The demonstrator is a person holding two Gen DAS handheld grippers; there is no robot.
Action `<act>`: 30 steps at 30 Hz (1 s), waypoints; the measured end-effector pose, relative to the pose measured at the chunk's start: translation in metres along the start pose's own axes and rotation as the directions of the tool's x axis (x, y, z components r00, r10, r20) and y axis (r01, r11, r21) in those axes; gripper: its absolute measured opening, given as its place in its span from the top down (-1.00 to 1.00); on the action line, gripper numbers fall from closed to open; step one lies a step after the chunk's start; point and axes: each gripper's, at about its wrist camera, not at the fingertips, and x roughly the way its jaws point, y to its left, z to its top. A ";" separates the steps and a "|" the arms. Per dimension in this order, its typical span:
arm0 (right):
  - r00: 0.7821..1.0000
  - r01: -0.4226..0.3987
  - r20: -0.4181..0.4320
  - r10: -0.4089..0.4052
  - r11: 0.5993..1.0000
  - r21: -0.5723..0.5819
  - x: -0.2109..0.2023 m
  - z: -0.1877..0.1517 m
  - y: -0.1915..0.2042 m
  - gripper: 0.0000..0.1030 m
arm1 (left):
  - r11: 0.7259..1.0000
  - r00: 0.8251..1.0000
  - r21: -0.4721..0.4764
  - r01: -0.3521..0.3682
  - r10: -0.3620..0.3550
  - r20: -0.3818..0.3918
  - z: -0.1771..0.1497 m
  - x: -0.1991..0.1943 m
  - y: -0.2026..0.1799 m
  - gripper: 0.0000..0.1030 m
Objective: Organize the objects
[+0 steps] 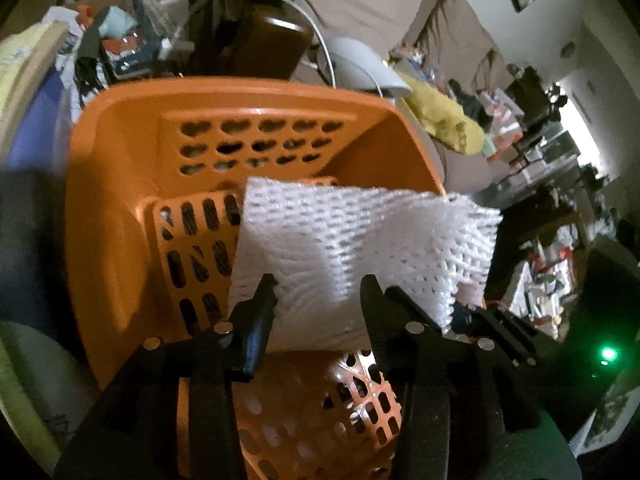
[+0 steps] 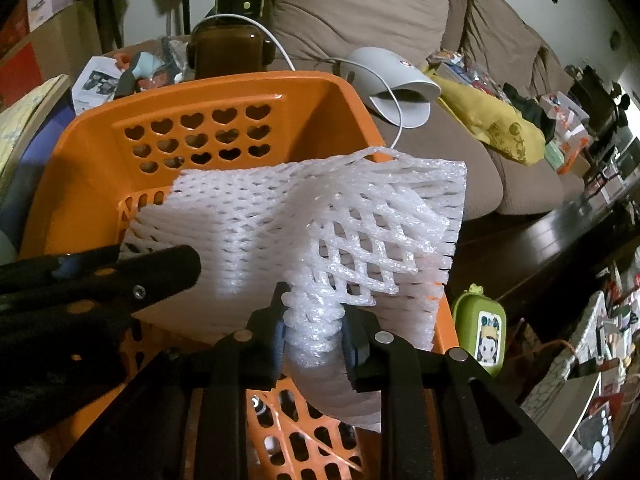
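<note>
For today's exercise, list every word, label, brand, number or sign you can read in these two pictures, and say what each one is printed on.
No text can be read in either view.
Leaflet behind the orange basket: print too small and blurred.
Green case: a cartoon picture only, no words legible.
Yellow cloth: a faint pattern, unreadable.
Boxes on the far shelves: labels blurred.
White foam net: no print.

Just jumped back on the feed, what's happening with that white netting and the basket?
The right gripper is shut on a bunched part of the white foam netting, holding it over the orange basket. The left gripper is open; the netting sits between its fingers but they don't press on it. The netting is not yet lying down in the basket.
</note>
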 end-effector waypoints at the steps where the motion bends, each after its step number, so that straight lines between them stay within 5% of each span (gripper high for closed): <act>1: 1.000 -0.003 0.000 0.003 1.000 0.005 0.000 0.000 0.000 0.56 | 1.000 1.000 0.001 -0.006 0.006 0.021 0.001 -0.004 0.000 0.17; 13: 0.995 -0.099 0.027 0.096 0.987 0.130 -0.007 0.002 -0.018 0.51 | 0.999 0.980 -0.010 -0.030 0.032 0.194 0.005 -0.035 0.004 0.11; 19: 0.992 -0.123 0.049 0.118 0.986 0.111 -0.009 0.005 -0.013 0.46 | 0.999 0.971 -0.020 -0.030 0.034 0.235 0.006 -0.042 0.008 0.06; 25: 0.966 -0.253 0.068 0.248 0.964 0.083 -0.012 0.007 -0.002 0.54 | 0.999 0.969 -0.030 -0.028 0.034 0.244 0.006 -0.043 0.010 0.06; 30: 0.965 -0.257 0.080 0.252 0.964 0.070 -0.017 0.008 0.003 0.55 | 0.999 0.970 -0.037 -0.031 0.039 0.241 0.005 -0.042 0.010 0.06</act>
